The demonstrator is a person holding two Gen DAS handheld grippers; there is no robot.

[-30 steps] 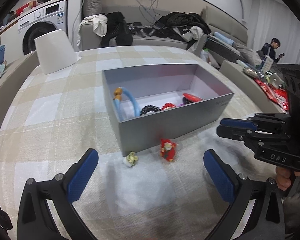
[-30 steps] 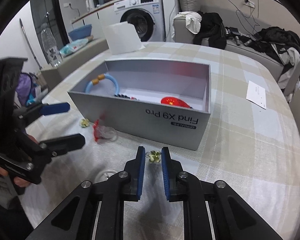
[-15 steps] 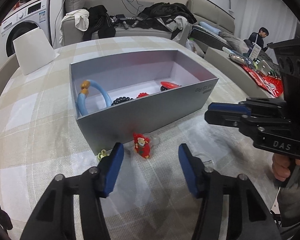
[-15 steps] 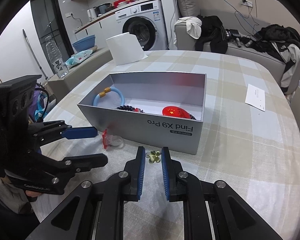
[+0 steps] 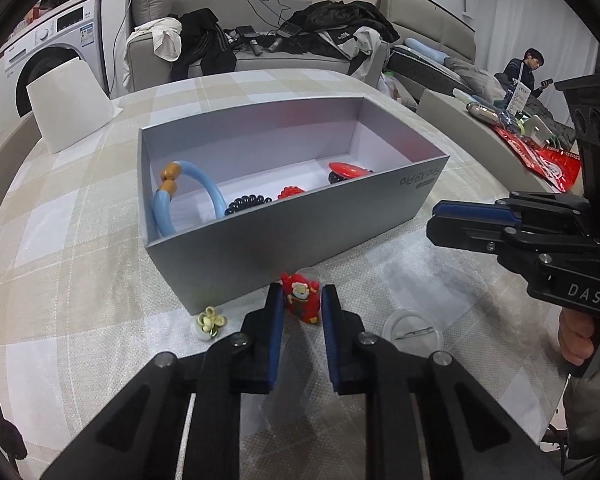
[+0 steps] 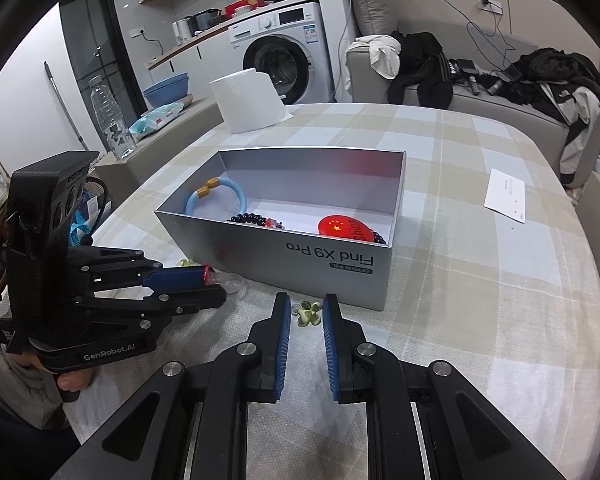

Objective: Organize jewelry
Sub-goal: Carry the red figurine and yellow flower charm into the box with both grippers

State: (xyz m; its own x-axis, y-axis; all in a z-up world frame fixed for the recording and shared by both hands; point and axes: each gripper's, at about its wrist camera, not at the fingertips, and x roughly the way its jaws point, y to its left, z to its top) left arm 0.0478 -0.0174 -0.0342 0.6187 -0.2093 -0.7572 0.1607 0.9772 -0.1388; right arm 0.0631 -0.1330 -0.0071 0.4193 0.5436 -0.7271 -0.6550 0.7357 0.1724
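Observation:
A grey open box (image 5: pixel 292 236) stands on the checked tablecloth; it also shows in the right wrist view (image 6: pixel 340 276). Inside lie a blue bangle (image 5: pixel 188 196), a dark bead bracelet (image 5: pixel 248 204) and a red badge (image 6: pixel 342 229). My left gripper (image 5: pixel 300 300) is shut on a small red doll charm (image 5: pixel 302 300) in front of the box. My right gripper (image 6: pixel 306 312) is shut on a pale green flower clip (image 6: pixel 309 314), just above the cloth by the box's near corner.
A second green flower piece (image 5: pixel 209 322) and a clear round badge (image 5: pixel 412 330) lie on the cloth before the box. A white paper cone (image 5: pixel 70 104) stands at the far left. A paper slip (image 6: pixel 506 196) lies at the right. A sofa with clothes is behind.
My left gripper moved forward to the red doll charm and closed from wide open onto it. My right gripper stayed closed on the flower clip and rose slightly.

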